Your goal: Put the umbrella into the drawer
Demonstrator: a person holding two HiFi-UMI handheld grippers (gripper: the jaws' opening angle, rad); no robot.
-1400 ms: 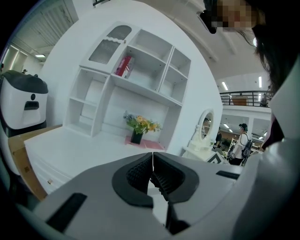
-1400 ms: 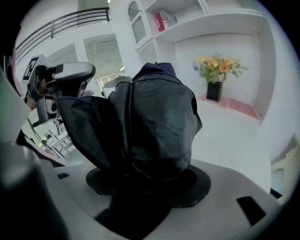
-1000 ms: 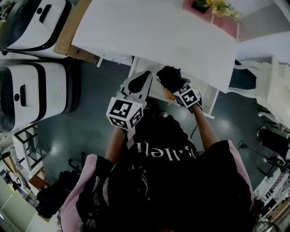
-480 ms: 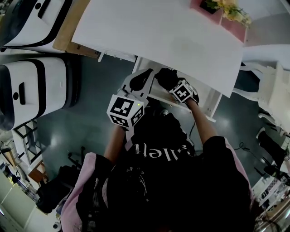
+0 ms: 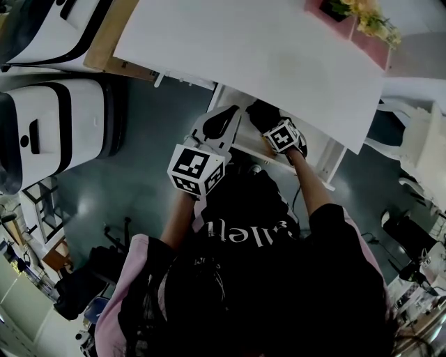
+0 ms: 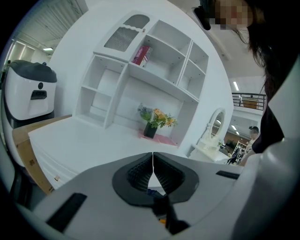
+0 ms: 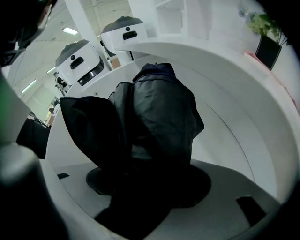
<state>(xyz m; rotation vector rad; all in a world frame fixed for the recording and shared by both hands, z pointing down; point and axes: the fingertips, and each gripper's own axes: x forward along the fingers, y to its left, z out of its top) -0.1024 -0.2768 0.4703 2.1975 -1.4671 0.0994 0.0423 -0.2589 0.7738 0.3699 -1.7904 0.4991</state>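
The black folded umbrella (image 5: 260,114) hangs over the open white drawer (image 5: 318,155) under the desk's front edge. My right gripper (image 5: 273,129) is shut on it. In the right gripper view the umbrella's crumpled fabric (image 7: 154,117) fills the space between the jaws of the right gripper (image 7: 145,173), with the drawer's white inside (image 7: 234,136) behind it. My left gripper (image 5: 228,113) is held just left of the drawer, beside the umbrella. Seen in the left gripper view, the left gripper (image 6: 153,164) is shut with nothing in it, its pads touching.
The white desk top (image 5: 244,49) overhangs the drawer's back part. A pink box of flowers (image 5: 355,21) stands at its far right corner. Two large white machines (image 5: 49,132) stand on the floor at left, and a white chair (image 5: 418,132) at right.
My right gripper has carried the umbrella a little forward, toward the desk's edge and further over the drawer. The left gripper has stayed almost where it was.
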